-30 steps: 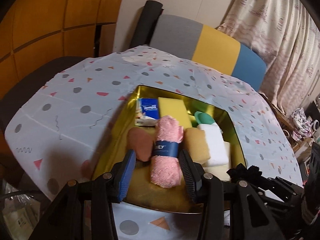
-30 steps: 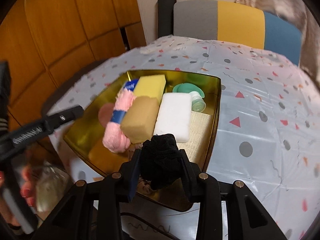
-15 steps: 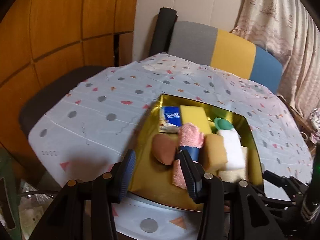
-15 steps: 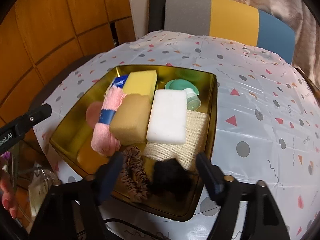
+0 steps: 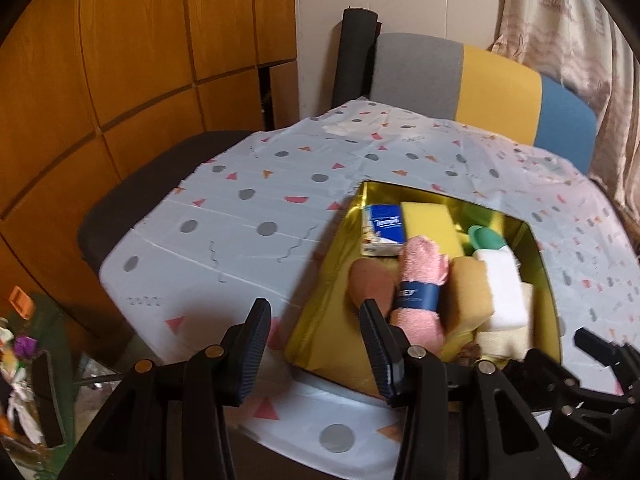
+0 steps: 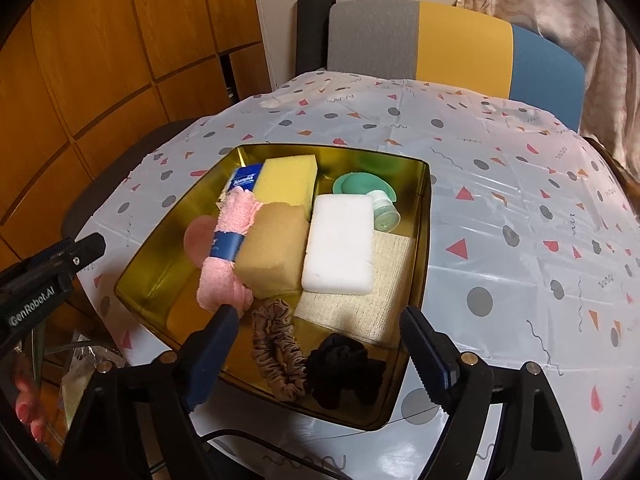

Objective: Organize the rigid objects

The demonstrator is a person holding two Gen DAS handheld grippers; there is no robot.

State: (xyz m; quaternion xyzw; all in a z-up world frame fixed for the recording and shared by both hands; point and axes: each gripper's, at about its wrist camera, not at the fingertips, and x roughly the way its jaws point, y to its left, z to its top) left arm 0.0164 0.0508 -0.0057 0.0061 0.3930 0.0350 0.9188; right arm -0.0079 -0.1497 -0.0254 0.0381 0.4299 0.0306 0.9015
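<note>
The right gripper (image 6: 316,344) hangs over the near edge of the shallow gold metallic tray (image 6: 425,216), its jaws having just been opening and now spread wide and released; the black fabric scrunchie (image 6: 344,368) lies on the tray floor between them, touched by neither pad. Just left of it lies a brown fabric scrunchie (image 6: 278,350). The left gripper (image 5: 316,350) hovers above the tray's near left corner with its jaws apart and gripping nothing; only tray and tablecloth show in the gap.

Beyond the scrunchies a beige woven cloth (image 6: 360,300) lies flat, with a white rectangular sponge block (image 6: 340,244) resting on its far part. Left of the white block sits a tan sponge (image 6: 274,252), then a rolled pink towel with a dark blue paper band (image 6: 226,248), then a brown rounded pad (image 6: 196,240) at the tray's left side. Farther back stand a yellow rectangular sponge (image 6: 286,180) and, to its left, a blue and white tissue packet (image 6: 244,178). At the far right of the tray lies a mint green plastic lid (image 6: 360,184) beside a small green capped bottle (image 6: 384,212).

The tray rests on a round table under a white plastic tablecloth printed with grey dots and coloured triangles (image 6: 520,200). Beyond the table stands a chair with a grey, yellow and blue backrest (image 6: 452,44). At the near left edge of the right view, fingertips with pink nails (image 6: 26,410) show
</note>
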